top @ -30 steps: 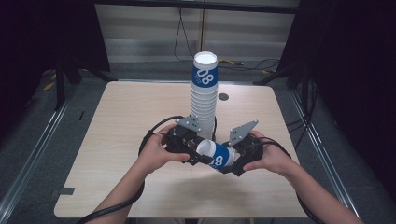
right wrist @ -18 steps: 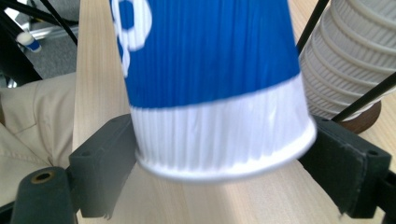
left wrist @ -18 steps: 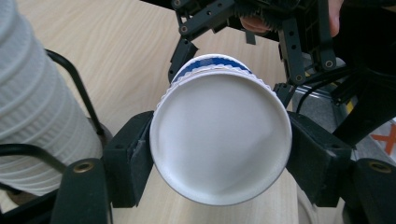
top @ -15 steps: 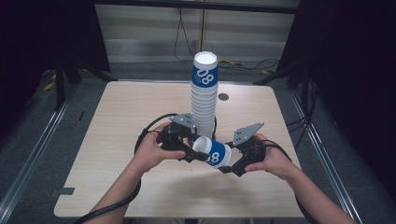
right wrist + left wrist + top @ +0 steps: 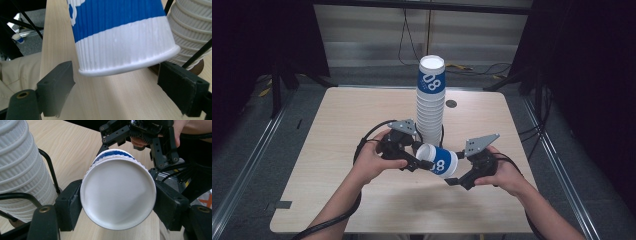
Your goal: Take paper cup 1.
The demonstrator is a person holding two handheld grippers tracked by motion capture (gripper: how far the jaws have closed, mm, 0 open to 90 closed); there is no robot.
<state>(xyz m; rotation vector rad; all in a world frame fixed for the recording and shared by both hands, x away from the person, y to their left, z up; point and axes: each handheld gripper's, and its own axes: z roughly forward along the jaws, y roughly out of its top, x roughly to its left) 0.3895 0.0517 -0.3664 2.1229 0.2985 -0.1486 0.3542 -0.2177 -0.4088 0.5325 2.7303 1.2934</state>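
Note:
A blue-and-white ribbed paper cup (image 5: pixel 442 161) lies level above the table, between my two grippers. My left gripper (image 5: pixel 419 159) is shut on its narrow end. In the left gripper view both black jaws press the sides of the cup (image 5: pixel 117 192), whose white bottom faces the camera. My right gripper (image 5: pixel 457 177) sits at the cup's wide end. In the right gripper view the cup's rolled rim (image 5: pixel 127 66) hangs between the gripper's (image 5: pixel 125 87) widely spread jaws, and neither pad touches it. A tall stack of the same cups (image 5: pixel 431 110) stands upright just behind.
The light wooden table (image 5: pixel 337 130) has bare surface to the left, right and front of the hands. The cup stack (image 5: pixel 20 170) stands close beside my left gripper, with black cables looping round its foot. Dark floor and metal rails surround the table.
My right gripper has drawn slightly to the right, away from the cup. The cup and my left gripper have barely shifted.

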